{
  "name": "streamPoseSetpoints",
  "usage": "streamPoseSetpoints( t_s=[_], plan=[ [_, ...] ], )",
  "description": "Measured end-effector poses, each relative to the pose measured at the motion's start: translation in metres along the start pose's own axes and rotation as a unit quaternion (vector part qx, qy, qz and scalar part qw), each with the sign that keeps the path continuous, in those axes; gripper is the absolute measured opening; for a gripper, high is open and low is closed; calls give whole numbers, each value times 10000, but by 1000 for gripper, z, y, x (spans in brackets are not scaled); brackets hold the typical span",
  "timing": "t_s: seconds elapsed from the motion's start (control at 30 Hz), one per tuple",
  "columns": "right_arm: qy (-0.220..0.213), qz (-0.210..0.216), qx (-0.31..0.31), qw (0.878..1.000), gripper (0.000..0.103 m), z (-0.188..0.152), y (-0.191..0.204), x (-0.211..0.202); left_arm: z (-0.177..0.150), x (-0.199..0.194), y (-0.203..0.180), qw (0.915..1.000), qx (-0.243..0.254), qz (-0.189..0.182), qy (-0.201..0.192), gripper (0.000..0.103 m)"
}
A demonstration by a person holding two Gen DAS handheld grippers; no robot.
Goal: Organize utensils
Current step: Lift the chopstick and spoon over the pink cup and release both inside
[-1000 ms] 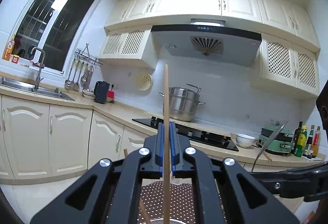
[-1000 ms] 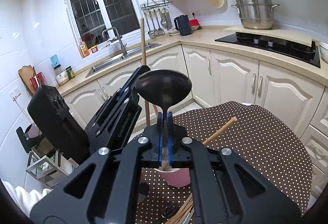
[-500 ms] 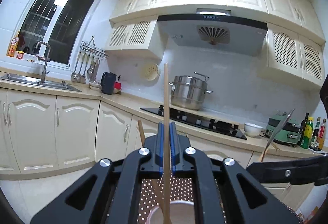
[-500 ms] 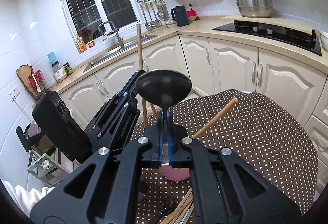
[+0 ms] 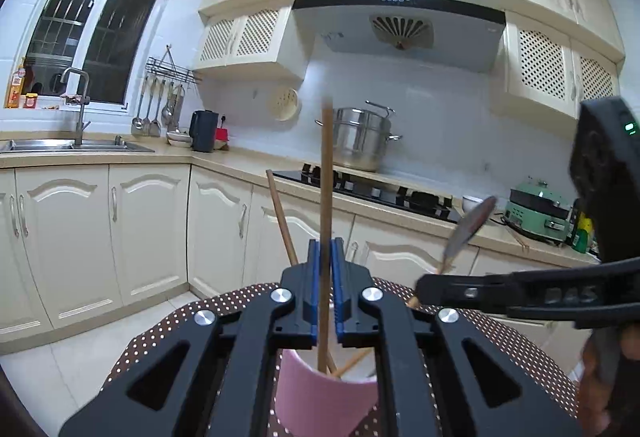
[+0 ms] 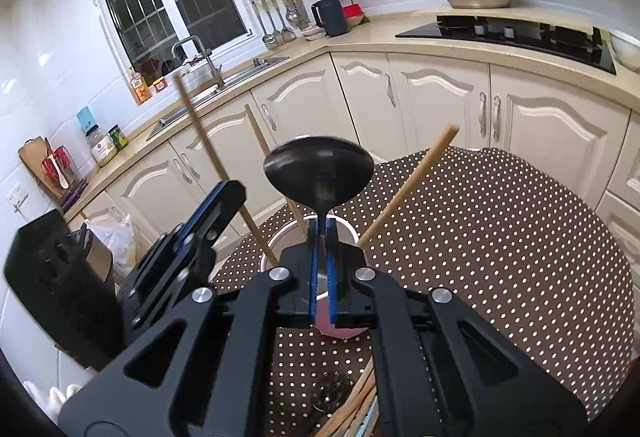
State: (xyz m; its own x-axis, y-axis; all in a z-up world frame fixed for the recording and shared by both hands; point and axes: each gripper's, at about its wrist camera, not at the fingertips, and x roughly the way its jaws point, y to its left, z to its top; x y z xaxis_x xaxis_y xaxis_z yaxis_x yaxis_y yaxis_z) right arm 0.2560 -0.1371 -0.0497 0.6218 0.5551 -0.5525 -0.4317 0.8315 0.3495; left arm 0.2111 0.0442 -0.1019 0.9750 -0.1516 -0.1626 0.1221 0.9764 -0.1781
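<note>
Two utensils are in your grip and neither is let go yet. Your left gripper (image 5: pixel 325 269) is clamped on an upright wooden chopstick (image 5: pixel 326 173) whose lower end already dips inside the pink cup (image 5: pixel 320 393); your right gripper (image 6: pixel 320 249) is clamped on the neck of a dark spoon (image 6: pixel 319 167), bowl up, directly above the same cup. Two more wooden sticks (image 6: pixel 408 189) already lean in the cup, so part of the job looks done. Several loose chopsticks (image 6: pixel 352 405) lie on the dotted table (image 6: pixel 500 237) at its near edge, under your right gripper, left to sort.
</note>
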Motion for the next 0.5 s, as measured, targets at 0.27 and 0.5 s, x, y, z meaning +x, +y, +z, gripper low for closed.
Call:
streamPoseSetpoints(
  t_s=[0.27, 0.5],
  plan=[
    [4, -226, 177, 9996, 5, -7, 1, 2, -4, -27, 0, 9996, 60, -48, 270, 43],
    [-8, -472, 178, 9987, 6, -13, 8, -4, 2, -51, 0, 9989, 96, -16, 465, 55]
  ],
)
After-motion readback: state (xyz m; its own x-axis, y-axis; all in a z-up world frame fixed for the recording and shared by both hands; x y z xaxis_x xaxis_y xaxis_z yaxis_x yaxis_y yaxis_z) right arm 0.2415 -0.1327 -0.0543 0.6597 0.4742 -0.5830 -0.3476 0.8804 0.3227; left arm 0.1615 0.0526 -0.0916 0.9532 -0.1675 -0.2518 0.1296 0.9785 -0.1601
